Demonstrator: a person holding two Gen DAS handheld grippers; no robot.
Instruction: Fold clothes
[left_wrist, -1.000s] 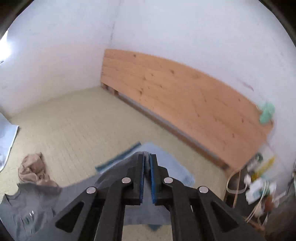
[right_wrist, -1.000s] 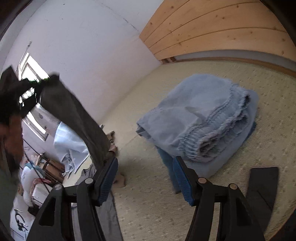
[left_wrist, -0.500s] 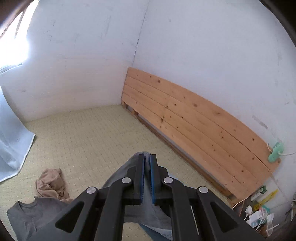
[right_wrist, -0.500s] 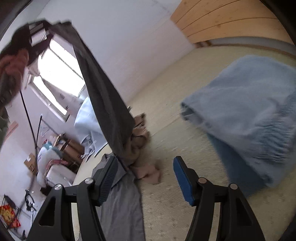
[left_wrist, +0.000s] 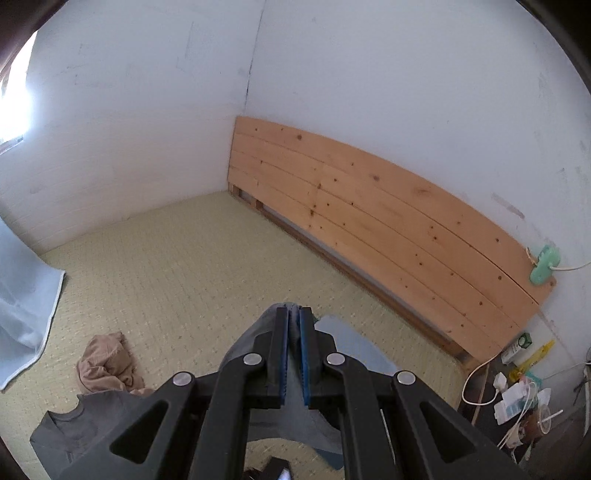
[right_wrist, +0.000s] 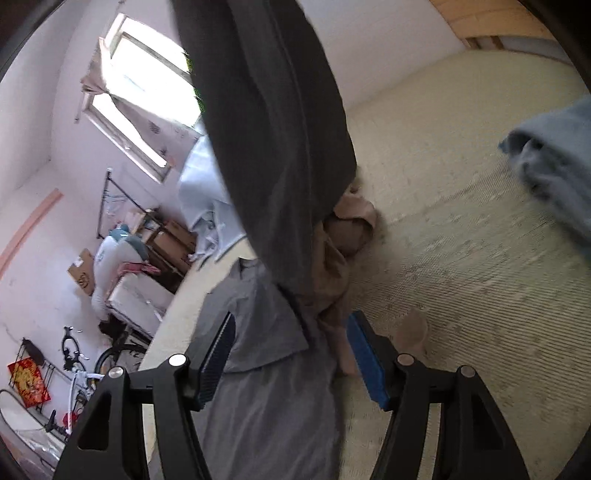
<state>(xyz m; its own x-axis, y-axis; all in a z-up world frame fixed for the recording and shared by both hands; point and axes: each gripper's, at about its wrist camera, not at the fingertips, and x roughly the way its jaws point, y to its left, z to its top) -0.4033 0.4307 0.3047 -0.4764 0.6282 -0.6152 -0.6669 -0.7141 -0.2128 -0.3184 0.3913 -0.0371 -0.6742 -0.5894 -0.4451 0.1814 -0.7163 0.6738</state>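
Note:
My left gripper is shut on the top edge of a dark grey garment, which it holds up above the mat. In the right wrist view this garment hangs as a long dark strip from the top of the picture down to the mat. My right gripper is open just in front of the garment's lower end, and its pads touch nothing. A lighter grey shirt lies flat on the mat under that end; it also shows in the left wrist view.
A crumpled tan cloth lies beside the grey shirt. A folded light blue pile sits on the green mat to the right. A wooden headboard lines the wall. A pale sheet hangs at the left, and cables and clutter lie at the right.
My left gripper has risen with the grey garment. My right gripper has swung left from the blue pile to the garment's hanging lower end, staying open.

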